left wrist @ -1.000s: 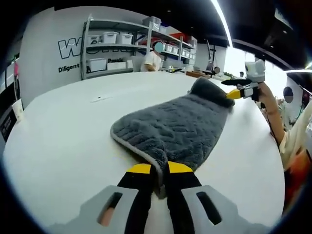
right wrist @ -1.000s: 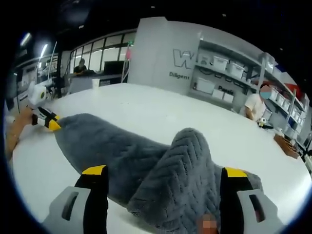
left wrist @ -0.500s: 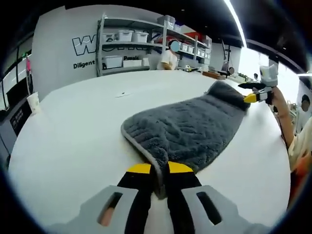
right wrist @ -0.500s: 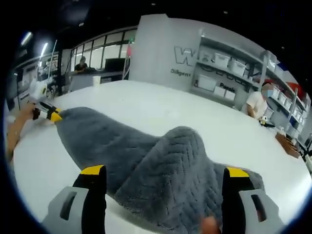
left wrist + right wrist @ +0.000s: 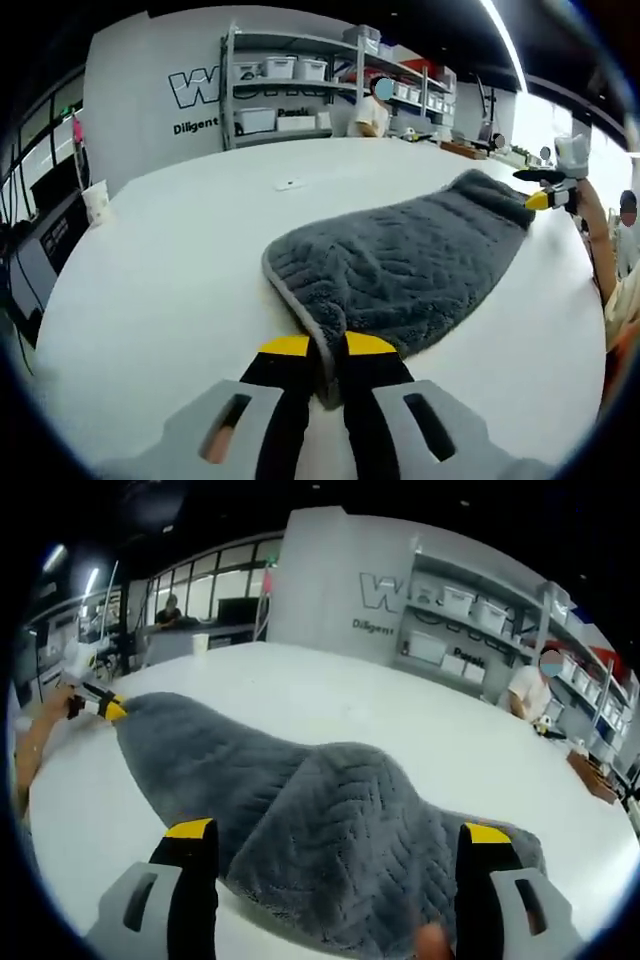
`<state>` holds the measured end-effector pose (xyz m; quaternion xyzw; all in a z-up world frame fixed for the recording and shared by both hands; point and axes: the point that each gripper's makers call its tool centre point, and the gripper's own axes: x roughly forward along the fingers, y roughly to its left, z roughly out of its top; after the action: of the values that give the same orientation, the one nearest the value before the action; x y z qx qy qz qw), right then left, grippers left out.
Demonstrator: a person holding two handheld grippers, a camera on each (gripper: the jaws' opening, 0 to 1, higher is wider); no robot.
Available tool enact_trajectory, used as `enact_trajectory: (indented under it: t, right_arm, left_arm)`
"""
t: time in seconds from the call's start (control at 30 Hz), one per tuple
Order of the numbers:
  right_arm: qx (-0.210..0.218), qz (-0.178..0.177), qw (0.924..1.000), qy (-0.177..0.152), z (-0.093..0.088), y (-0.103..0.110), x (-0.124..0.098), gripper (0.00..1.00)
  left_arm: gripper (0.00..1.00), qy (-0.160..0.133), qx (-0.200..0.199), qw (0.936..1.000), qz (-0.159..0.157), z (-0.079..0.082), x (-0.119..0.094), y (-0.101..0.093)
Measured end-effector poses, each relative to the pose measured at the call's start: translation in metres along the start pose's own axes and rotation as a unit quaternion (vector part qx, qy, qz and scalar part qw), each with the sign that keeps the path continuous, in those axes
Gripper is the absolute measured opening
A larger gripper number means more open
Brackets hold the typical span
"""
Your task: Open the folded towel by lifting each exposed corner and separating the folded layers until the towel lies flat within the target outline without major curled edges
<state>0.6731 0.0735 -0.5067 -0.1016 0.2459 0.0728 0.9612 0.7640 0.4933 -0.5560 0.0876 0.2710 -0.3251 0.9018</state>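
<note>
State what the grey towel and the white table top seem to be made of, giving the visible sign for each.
Towel: thick plush fabric, probably microfibre or terry; fuzzy pile, embossed zigzag pattern, paler stitched edging. It drapes softly under the left tongs.
Table: smooth hard white surface with a soft matte sheen, possibly laminate or painted board; the exact material cannot be told.

bright overhead strip light (image 5: 505,40), fisheye-warped edges.

Tabletop (image 5: 180,270): white, broad.
Shelving (image 5: 290,85): against the grey wall, holding white bins.
Person (image 5: 527,692): stands near the shelving.
Wall lettering (image 5: 380,592): partly hidden, perhaps a logo.
</note>
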Motion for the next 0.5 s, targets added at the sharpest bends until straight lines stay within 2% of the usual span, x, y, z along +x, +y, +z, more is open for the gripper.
enact_trajectory:
  t: [0.2,0.5]
  right_arm:
    - [-0.005,0.003,1.0,0.0,0.0,0.003,-0.001,0.99]
    - [-0.003,-0.003,1.0,0.0,0.0,0.0,-0.002,0.99]
  left_arm:
    - [0.09,0.007,0.001,0.9996,0.027,-0.003,-0.007,0.013]
    - [0.09,0.014,-0.001,0.9992,0.038,-0.006,-0.013,0.023]
